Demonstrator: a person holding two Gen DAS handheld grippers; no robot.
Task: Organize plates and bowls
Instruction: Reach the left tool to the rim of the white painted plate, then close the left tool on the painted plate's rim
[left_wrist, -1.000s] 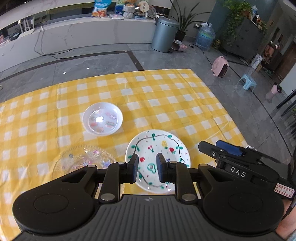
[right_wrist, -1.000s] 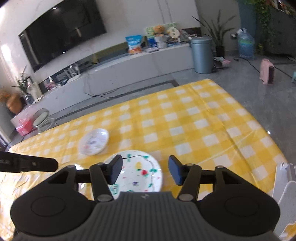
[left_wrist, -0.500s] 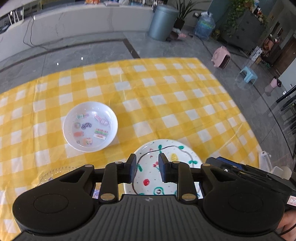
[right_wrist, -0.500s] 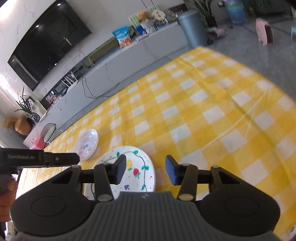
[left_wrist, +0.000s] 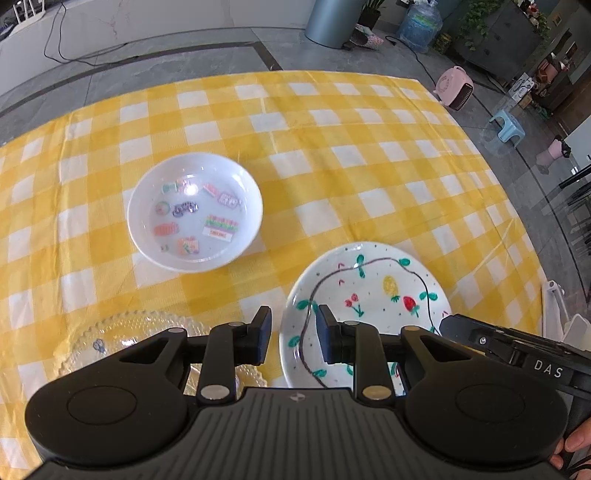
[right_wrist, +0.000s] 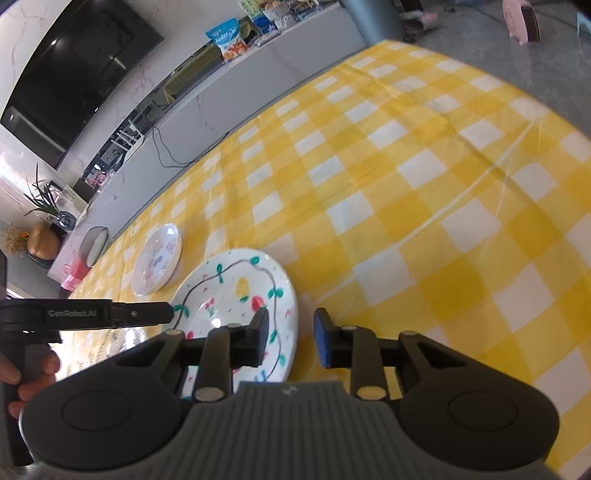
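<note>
A white plate painted with fruit and a vine (left_wrist: 373, 295) lies on the yellow checked cloth (left_wrist: 332, 173) near the front. My left gripper (left_wrist: 294, 334) is open, low over the plate's left rim, which shows between its fingers untouched. My right gripper (right_wrist: 291, 341) straddles the plate's (right_wrist: 236, 291) right rim; its jaws are closing, one finger over the plate and the other over the cloth, with a gap still showing. A white bowl with stickers (left_wrist: 194, 212) sits behind to the left. A clear glass plate (left_wrist: 122, 339) lies at front left, partly hidden.
The table's right edge (left_wrist: 532, 236) drops to a grey floor with a pink heater (left_wrist: 454, 86) and a blue stool (left_wrist: 508, 125). A white rack part (left_wrist: 554, 306) stands at the table's right. A person's hand (right_wrist: 22, 373) holds the left tool.
Both grippers have come down closer to the painted plate. The right gripper's jaws have narrowed and its view has rolled. The left jaws stand slightly wider.
</note>
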